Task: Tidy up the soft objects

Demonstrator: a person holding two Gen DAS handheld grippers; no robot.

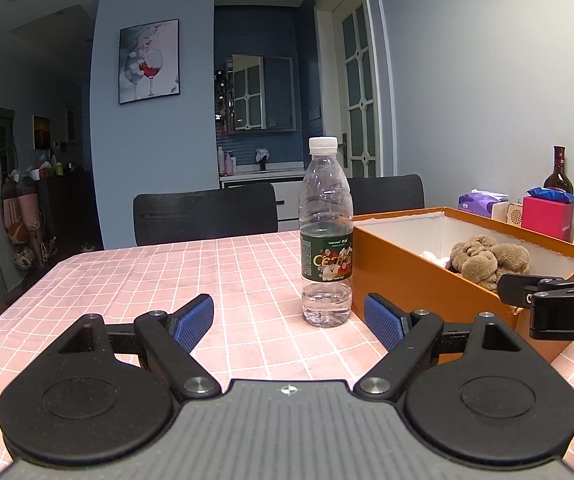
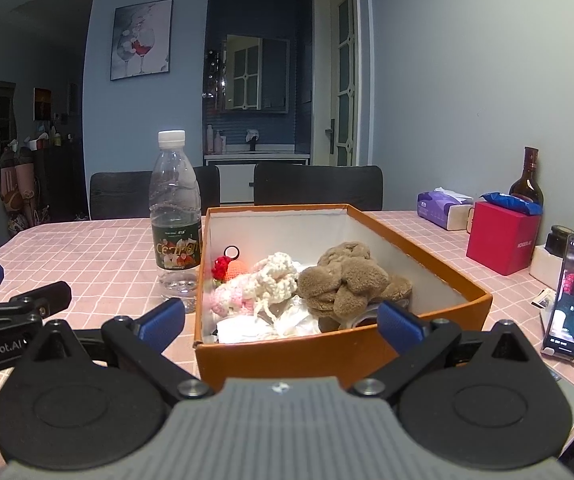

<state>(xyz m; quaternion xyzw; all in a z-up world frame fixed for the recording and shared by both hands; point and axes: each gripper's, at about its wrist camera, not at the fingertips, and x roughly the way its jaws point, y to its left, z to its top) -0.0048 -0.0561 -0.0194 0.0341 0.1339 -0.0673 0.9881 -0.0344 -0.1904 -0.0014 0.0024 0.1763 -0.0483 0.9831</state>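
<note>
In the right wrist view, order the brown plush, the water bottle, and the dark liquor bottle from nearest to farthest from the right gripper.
From the right gripper:
1. Brown plush, in the orange box just ahead.
2. Water bottle, left of the box.
3. Dark liquor bottle, far right by the wall.

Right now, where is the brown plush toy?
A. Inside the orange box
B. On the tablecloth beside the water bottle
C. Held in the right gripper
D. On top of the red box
A: the brown plush toy lies inside the orange box, beside the cream crochet piece.
</note>
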